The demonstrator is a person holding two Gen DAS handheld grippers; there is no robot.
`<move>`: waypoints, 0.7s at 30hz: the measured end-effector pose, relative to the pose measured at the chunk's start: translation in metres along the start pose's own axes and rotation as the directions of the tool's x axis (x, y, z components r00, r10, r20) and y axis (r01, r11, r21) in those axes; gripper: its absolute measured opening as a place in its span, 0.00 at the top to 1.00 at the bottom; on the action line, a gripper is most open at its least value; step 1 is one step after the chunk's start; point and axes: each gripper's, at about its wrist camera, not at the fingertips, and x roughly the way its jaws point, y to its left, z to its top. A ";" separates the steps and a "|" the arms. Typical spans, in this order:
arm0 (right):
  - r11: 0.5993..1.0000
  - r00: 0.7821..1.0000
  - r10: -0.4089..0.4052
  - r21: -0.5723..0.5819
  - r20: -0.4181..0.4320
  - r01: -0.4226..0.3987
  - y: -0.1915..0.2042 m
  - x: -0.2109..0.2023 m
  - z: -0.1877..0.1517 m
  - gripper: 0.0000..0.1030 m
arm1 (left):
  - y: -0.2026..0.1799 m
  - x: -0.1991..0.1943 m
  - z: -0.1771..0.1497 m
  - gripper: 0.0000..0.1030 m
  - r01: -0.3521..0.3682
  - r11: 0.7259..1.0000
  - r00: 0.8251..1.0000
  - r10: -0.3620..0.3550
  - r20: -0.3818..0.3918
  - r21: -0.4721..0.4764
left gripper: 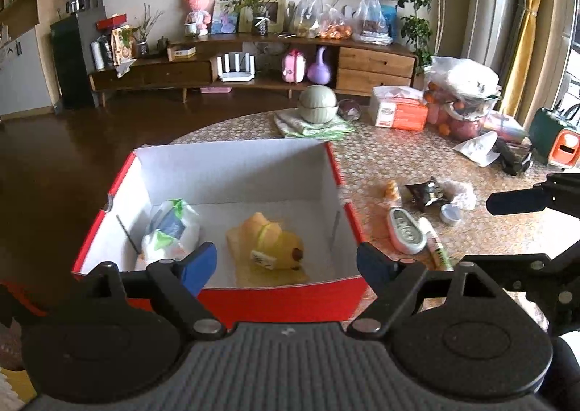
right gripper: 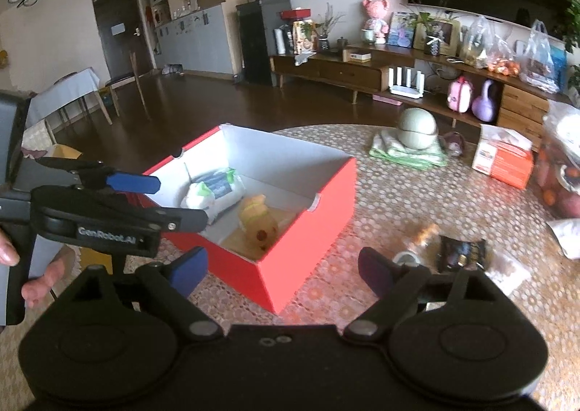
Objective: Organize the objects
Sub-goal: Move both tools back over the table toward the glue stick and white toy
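The label on the yellow plush toy (left gripper: 277, 246), ahead between the left gripper's fingers (left gripper: 201, 264), is too small to read. The print on the wipes pack (left gripper: 170, 229), just beyond the left finger, is likewise illegible. Right of the right gripper's fingers (right gripper: 377, 271), a small orange thing (right gripper: 426, 231) is blurred, and the dark wrapper (right gripper: 458, 251) beside it is partly hidden behind the linkage. The person's hand (right gripper: 36, 284) is cut off at the left edge.
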 end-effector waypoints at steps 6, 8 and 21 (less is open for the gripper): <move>0.999 0.999 -0.033 0.024 0.008 0.032 -0.023 -0.020 -0.014 0.12 | -0.017 -0.002 -0.001 0.04 0.078 0.997 0.997 -0.078 0.003 -0.022; 0.998 0.999 -0.043 0.037 0.010 0.042 -0.032 -0.025 -0.018 0.12 | -0.022 -0.001 -0.001 0.04 0.107 0.994 0.994 -0.107 0.000 -0.030; 0.985 0.990 -0.141 0.100 0.024 0.138 -0.097 -0.055 -0.036 0.12 | -0.054 0.014 0.003 0.01 0.179 0.983 0.983 -0.180 -0.017 -0.036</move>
